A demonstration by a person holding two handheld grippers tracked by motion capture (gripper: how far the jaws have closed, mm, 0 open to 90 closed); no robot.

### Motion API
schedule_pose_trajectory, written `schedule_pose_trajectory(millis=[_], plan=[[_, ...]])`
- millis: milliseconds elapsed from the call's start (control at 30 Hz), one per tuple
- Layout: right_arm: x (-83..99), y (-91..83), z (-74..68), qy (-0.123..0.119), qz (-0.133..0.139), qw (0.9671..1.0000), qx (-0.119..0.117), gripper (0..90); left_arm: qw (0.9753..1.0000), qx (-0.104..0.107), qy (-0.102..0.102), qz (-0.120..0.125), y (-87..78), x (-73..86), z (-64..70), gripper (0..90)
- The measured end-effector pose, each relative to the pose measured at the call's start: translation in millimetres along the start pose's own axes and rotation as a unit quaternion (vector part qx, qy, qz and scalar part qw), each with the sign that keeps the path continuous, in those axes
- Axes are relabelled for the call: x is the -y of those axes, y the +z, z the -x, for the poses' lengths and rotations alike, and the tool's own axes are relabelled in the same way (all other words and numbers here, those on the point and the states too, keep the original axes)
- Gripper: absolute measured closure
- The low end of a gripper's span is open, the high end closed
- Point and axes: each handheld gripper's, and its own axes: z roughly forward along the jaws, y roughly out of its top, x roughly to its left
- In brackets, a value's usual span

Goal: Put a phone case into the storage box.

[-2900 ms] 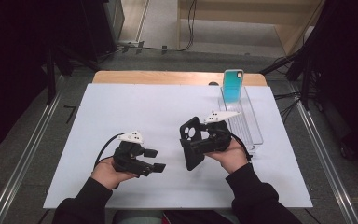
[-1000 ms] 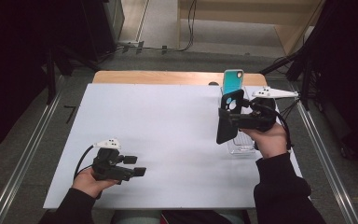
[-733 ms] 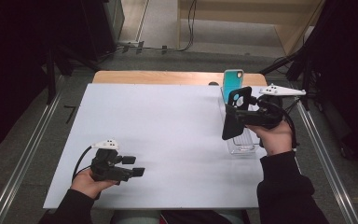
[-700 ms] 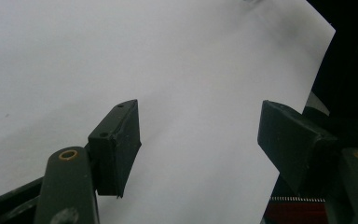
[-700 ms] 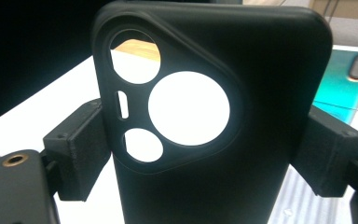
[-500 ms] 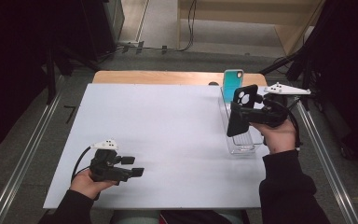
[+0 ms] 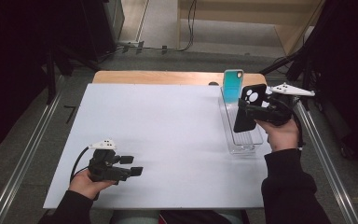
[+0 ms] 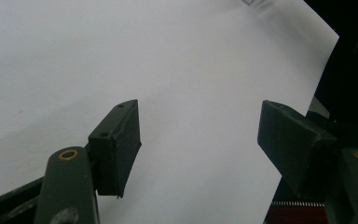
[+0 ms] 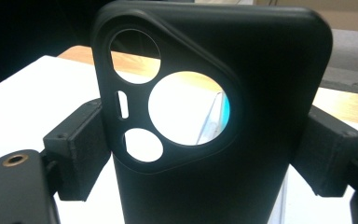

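I've got the right gripper (image 7: 248,108) clamped on the black phone case (image 7: 248,107) above the clear rack (image 7: 242,135) at 2 o'clock, so I'd lower it upright behind the teal case (image 7: 233,86); left gripper (image 7: 131,165) idles wide apart.

I wore black sleeves (image 7: 286,186); my grippers (image 7: 131,165) were black, brass-screwed, each topped by a grey plate (image 7: 103,144); cables trailed.
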Motion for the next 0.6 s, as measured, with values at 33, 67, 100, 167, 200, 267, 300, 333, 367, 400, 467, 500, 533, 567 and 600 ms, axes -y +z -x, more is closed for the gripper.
schedule_pose_trajectory(millis=[33,67,100,167,200,267,300,333,367,400,467,500,533,567,600], plan=[[0.4,0.9,1.1,0.001,0.0,1.0,0.003,12.9,1.0,0.0,0.0,0.0,0.0,0.1,-0.1,29.7],[0.7,2.1,2.4,0.0,0.001,1.0,0.006,12.9,1.0,-0.001,0.0,-0.001,0.0,0.2,-0.1,29.7],[0.9,3.3,3.6,0.001,0.0,1.0,0.009,12.8,1.0,-0.002,0.001,-0.002,0.0,0.2,-0.4,29.7],[1.5,6.4,5.6,0.005,0.001,0.9999,0.01,12.9,1.0,-0.004,0.002,-0.002,0.1,0.3,-0.4,29.7],[1.7,8.1,6.2,0.007,0.002,0.9999,0.012,12.8,1.0,-0.004,0.001,-0.002,0.4,0.3,-0.4,29.7],[1.7,11.5,7.8,0.007,0.005,0.9998,0.016,12.9,1.0,-0.003,0.001,-0.001,0.3,0.3,-0.2,29.7],[1.6,13.1,8.5,0.008,0.005,0.9998,0.018,12.9,1.0,-0.002,0.003,0.0,0.2,0.5,-0.1,29.7],[1.1,14.9,9.1,0.01,0.004,0.9998,0.019,12.8,1.0,-0.003,0.003,0.0,-0.2,0.7,0.4,29.7],[0.8,17.5,10.2,0.009,0.004,0.9998,0.019,12.9,1.0,-0.003,0.001,0.001,-0.1,0.7,0.7,29.7],[0.4,20.1,10.7,0.011,0.001,0.9997,0.02,12.9,1.0,-0.003,0.001,0.002,-0.3,0.8,0.6,29.7],[0.0,25.8,11.6,0.007,-0.001,0.9997,0.025,12.9,1.0,-0.003,0.001,0.001,-0.6,0.9,0.2,29.7],[-0.3,28.3,11.8,0.007,-0.004,0.9996,0.028,12.9,1.0,-0.004,0.001,0.001,-0.6,1.0,0.0,29.7],[-0.5,30.8,12.4,0.005,-0.004,0.9995,0.03,12.9,1.0,-0.004,0.001,0.001,-0.6,1.2,-0.2,29.7],[-0.8,33.2,12.7,0.006,-0.005,0.9995,0.032,12.9,1.0,-0.004,0.001,0.0,-0.6,1.2,-0.6,29.7],[-1.4,35.7,13.0,0.003,-0.007,0.9994,0.033,12.9,1.0,-0.004,0.001,0.001,-0.7,1.2,-0.9,29.7]])
